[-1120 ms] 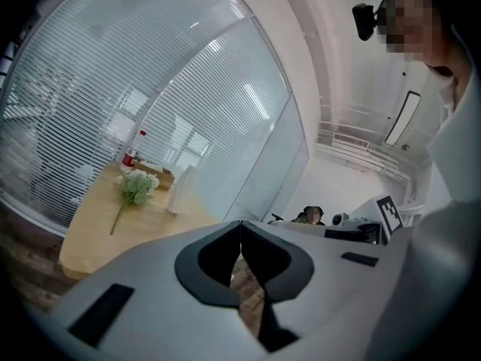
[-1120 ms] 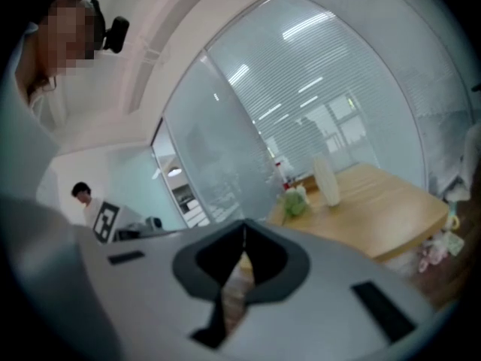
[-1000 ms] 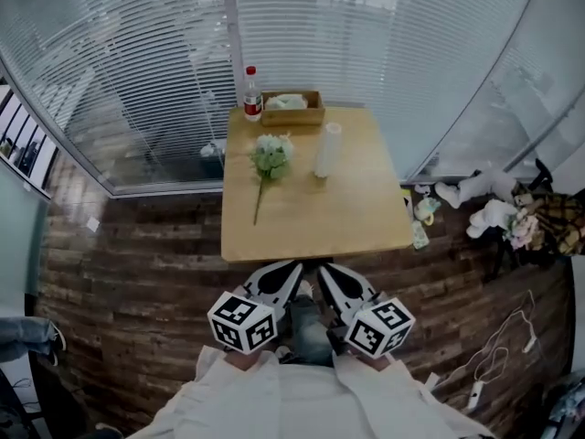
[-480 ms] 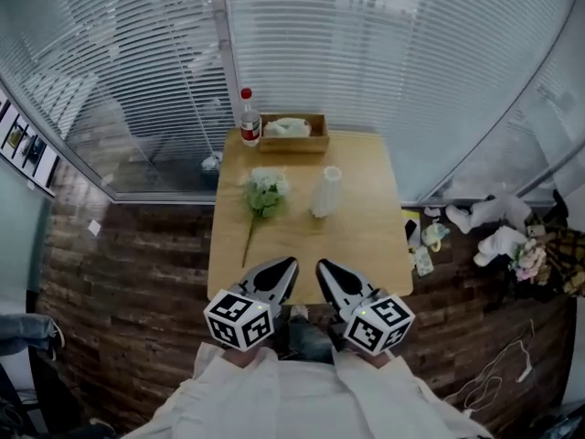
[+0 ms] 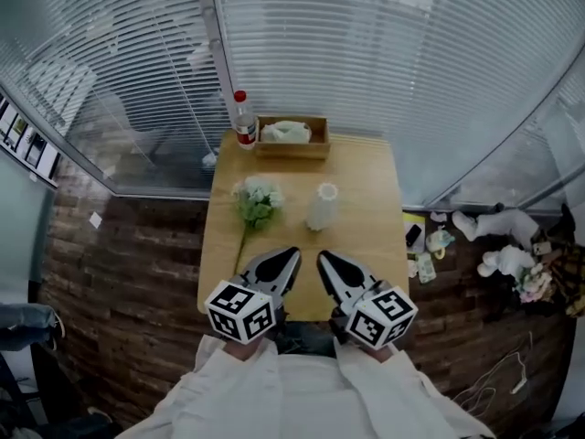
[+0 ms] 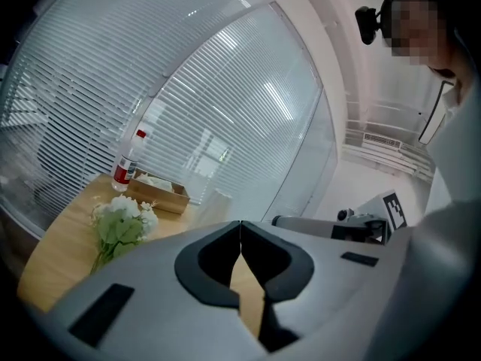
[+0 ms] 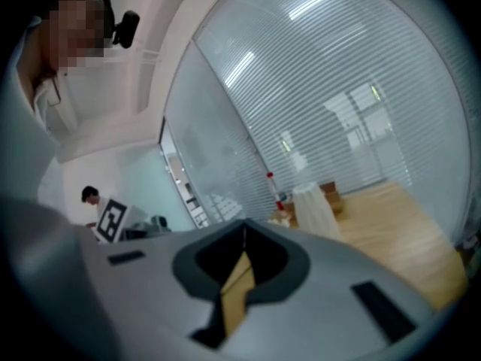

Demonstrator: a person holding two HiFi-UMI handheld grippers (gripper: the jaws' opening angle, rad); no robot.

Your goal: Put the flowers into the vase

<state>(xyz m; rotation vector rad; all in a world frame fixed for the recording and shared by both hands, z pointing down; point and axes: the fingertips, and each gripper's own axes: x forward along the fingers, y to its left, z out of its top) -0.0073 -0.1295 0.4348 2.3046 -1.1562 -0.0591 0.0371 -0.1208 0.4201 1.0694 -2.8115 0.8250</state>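
The 2 claws are pressed shut with nothing in them: the left claw and right claw hover side by side over the near part of the worktop. The flowers lie flat on it (stem toward the person), just left of the upright white vase.

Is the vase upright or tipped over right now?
Upright. The vase stands on its base on the table, mouth up; the flowers lie flat beside it.

Flowers near vase on table
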